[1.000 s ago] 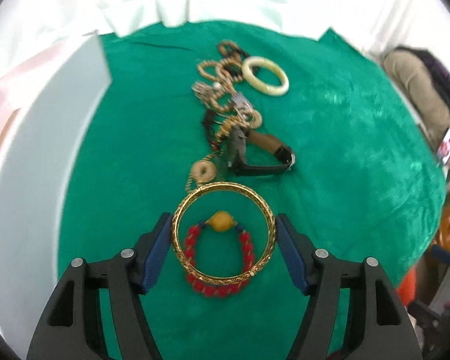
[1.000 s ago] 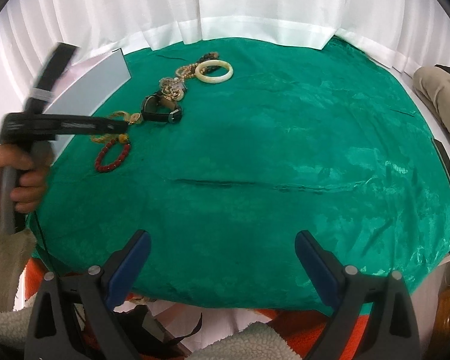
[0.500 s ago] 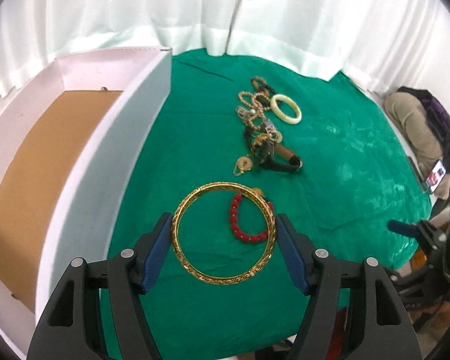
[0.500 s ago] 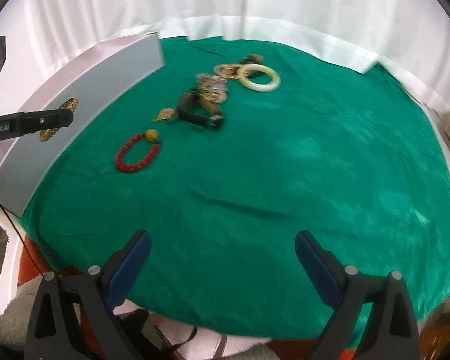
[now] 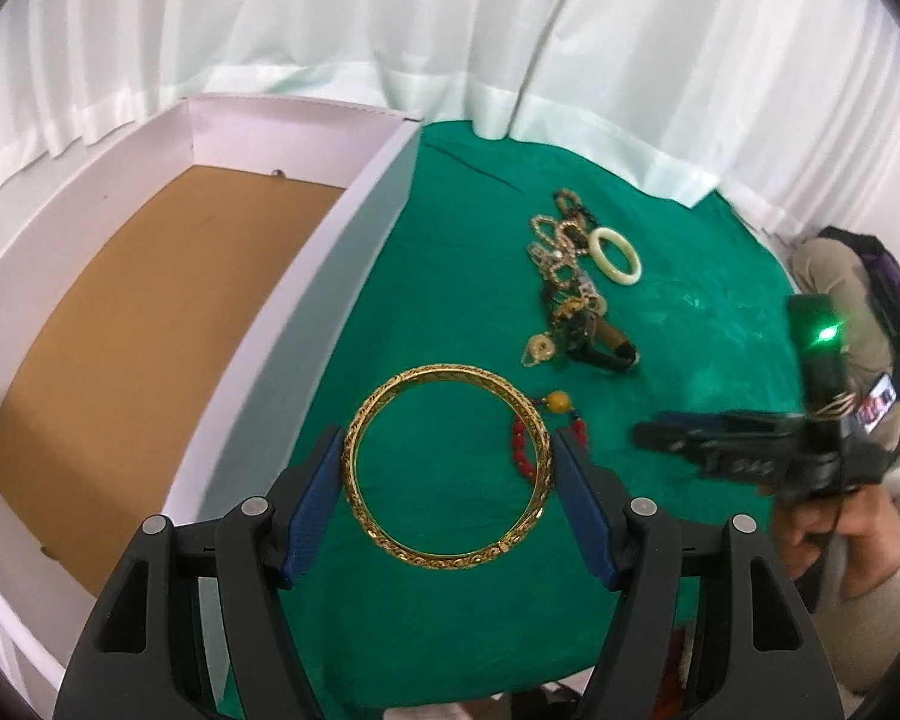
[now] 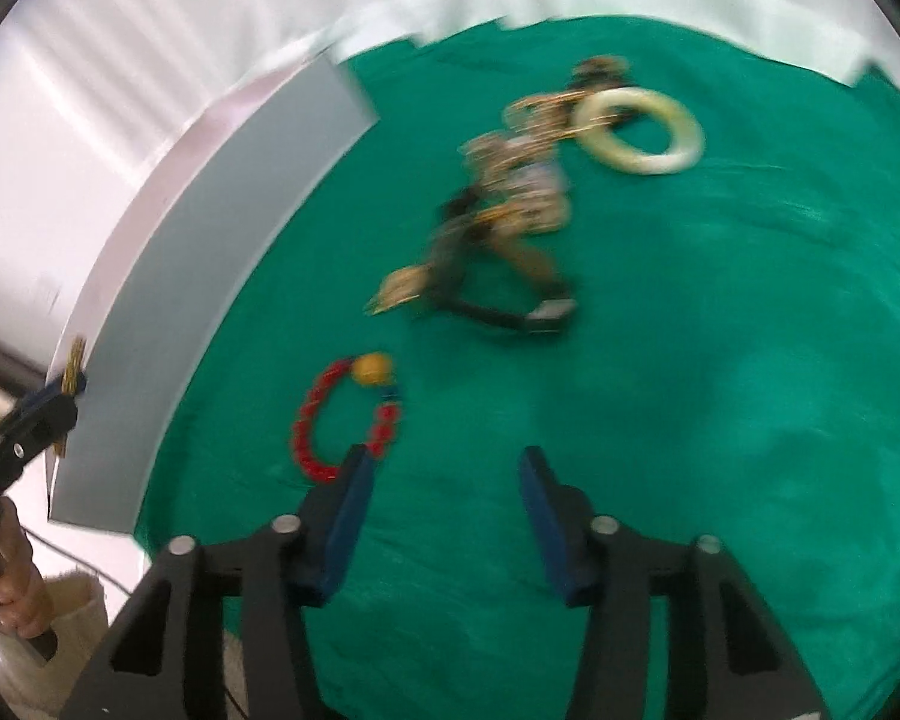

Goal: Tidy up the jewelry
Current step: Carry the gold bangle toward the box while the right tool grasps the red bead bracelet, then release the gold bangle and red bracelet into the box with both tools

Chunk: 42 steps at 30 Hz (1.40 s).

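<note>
**Mia:** Jewelry goes in the white box (image 5: 354,228) on the left, right? What is inside it?

**Dad:** Only its brown floor shows. I see no jewelry in it.

**Mia:** Where is the gold bangle (image 5: 447,465)?

**Dad:** Up in the air, just beside the box wall. The left gripper (image 5: 447,474) squeezes it from both sides.

**Mia:** What is a good way to do this?

**Dad:** I would lift it over the wall, go low, then let go softly.

**Mia:** And the right gripper (image 6: 441,507)?

**Dad:** Its jaws are apart and hold nothing. It is near the red bead bracelet (image 6: 345,417). More pieces lie in a pile (image 5: 570,306) on the green cloth (image 5: 690,300).
</note>
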### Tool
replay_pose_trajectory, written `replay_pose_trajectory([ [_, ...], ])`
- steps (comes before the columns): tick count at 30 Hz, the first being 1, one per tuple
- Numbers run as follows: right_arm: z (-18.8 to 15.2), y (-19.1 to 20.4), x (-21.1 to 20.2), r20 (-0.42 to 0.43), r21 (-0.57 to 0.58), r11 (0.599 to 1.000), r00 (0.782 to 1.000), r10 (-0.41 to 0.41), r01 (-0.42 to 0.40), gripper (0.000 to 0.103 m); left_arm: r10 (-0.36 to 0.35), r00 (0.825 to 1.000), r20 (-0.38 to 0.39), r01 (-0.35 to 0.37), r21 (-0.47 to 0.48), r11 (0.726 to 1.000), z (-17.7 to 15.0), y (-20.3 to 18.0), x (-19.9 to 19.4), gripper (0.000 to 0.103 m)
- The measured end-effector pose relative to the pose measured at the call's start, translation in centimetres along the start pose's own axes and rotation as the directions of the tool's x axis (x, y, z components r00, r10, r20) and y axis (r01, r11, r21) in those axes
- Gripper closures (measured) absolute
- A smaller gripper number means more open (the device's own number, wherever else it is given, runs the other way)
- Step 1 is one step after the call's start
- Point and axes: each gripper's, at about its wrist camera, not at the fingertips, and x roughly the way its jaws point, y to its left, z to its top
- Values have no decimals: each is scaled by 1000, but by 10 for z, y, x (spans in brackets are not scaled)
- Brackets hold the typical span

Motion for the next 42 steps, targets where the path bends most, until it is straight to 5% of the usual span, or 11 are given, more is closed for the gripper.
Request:
replay_pose_trajectory([
  [6,22,42,55,18,-167,978,992,-124,126,55,-2,999,32,3,-21,1000,1,9,-20,33],
  [10,22,60,64,51,-262,949,984,-169,176,85,7,998,66,-5,-32,999,-1,20,-42,33],
  [18,20,92,-1,96,-220,975,995,25,-4,85,82,985,154,-66,-106,992,3,68,-89,33],
  [24,42,174,-76,194,-338,935,964,184,-111,85,211,965,154,-181,-188,965,7,121,-92,33],
  [28,79,225,-82,204,-410,899,944,258,-157,85,283,953,106,-252,-240,937,3,153,-80,33],
  [34,103,292,-29,138,-463,858,938,318,-223,85,326,945,29,-306,-279,910,-8,177,-57,33],
  [42,95,323,68,3,-462,861,970,242,-213,85,325,946,-20,-317,-286,904,-18,179,-39,33],
])
